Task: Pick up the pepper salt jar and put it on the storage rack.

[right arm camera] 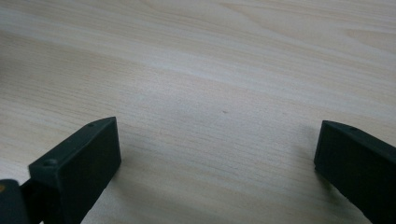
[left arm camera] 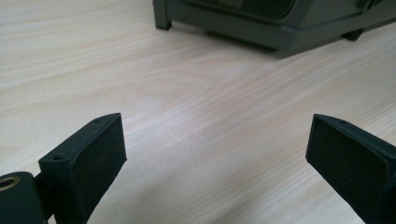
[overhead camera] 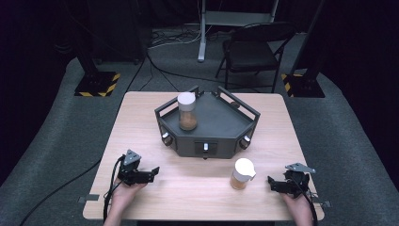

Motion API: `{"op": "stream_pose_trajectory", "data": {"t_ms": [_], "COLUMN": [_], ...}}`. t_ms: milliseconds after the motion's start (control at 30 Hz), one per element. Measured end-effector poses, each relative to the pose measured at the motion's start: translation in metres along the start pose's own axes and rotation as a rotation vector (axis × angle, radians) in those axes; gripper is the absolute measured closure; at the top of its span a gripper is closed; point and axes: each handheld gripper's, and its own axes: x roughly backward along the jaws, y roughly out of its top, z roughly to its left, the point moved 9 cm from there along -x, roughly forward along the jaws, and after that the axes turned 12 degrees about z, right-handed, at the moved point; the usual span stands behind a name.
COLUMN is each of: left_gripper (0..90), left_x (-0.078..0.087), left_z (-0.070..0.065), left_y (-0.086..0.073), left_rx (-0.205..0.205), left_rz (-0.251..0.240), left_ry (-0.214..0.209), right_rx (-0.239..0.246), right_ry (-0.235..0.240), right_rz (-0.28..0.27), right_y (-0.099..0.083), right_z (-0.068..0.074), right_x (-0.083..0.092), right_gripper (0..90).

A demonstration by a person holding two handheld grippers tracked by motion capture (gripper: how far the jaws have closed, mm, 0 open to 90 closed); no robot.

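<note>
Wooden bench (overhead camera: 197,188), seen from above. Left gripper (overhead camera: 151,172) low at the near left, held in a hand (overhead camera: 123,192), pointing right; jaws spread, nothing between them. In the left gripper view its pads (left arm camera: 88,161) stand wide over bare wood, with the base of the dark tray (left arm camera: 280,28) just beyond.

Right gripper (overhead camera: 273,182) low at the near right, pointing left; jaws spread and empty, bare wood grain between them in the right gripper view.

White-capped jar (overhead camera: 242,174) with brown contents stands upright on the bench, near centre-right, just left of the right gripper, not touched. Second jar (overhead camera: 187,111), same kind, upright inside the tray (overhead camera: 226,127) at its left side, farther back.
</note>
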Motion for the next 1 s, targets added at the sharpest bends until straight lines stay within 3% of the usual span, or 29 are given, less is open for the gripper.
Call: {"op": "stream_pose_trajectory", "data": {"t_ms": [367, 500, 767, 1000], "left_gripper": [4.9, 4.9, 3.7, 2.0], "left_x": [-0.011, -0.012, -0.016, -0.016], "left_z": [0.005, 0.005, -0.009, -0.009], "left_y": [-0.003, -0.005, -0.001, 0.000], "left_rx": [0.034, 0.035, -0.030, -0.028], "left_rz": [0.067, 0.056, 0.103, 0.109], "left_ry": [-0.011, -0.009, 0.081, 0.086], "right_rx": [0.000, 0.000, 0.000, 0.000], "right_ry": [0.000, 0.000, 0.000, 0.000], "right_rz": [0.000, 0.000, 0.000, 0.000], "right_y": [0.000, 0.000, 0.000, 0.000], "right_z": [0.000, 0.000, 0.000, 0.000], "right_x": [0.000, 0.000, 0.000, 0.000], "right_gripper": [0.0, 0.0, 0.0, 0.0]}}
